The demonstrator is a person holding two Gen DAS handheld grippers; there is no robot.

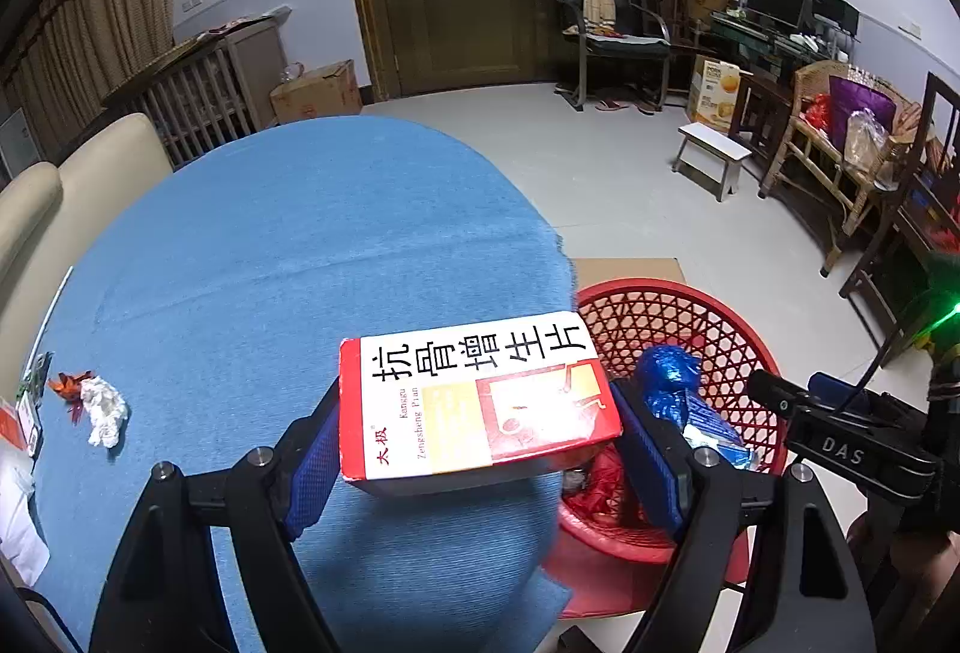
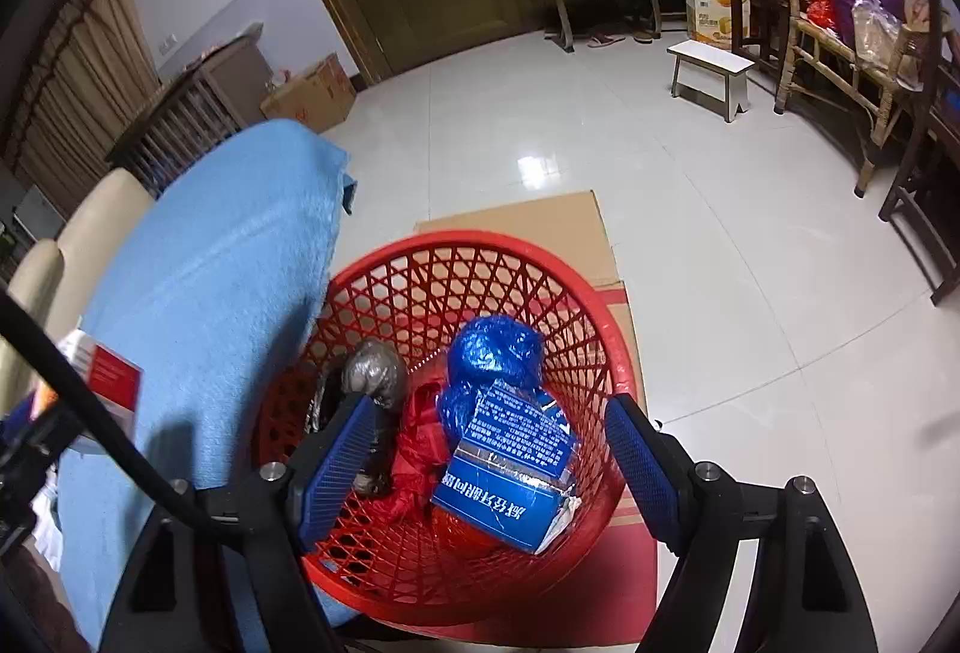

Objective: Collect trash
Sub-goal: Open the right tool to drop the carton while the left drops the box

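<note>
— At the lower centre of the left view, the left gripper [image 1: 480, 431] clamps a red-and-white cardboard medicine box [image 1: 477, 404], held over the edge of the blue cloth-covered table [image 1: 270, 245], beside the red plastic lattice basket [image 1: 720, 329].

— And the right gripper [image 2: 489, 458]?

— Spread wide, empty, above the basket. Released too early, the box could strike the rim and fall outside.

Red-and-white medicine box [image 1: 480, 401] held flat at table edge beside red mesh basket [image 1: 708, 317] of trash
</note>
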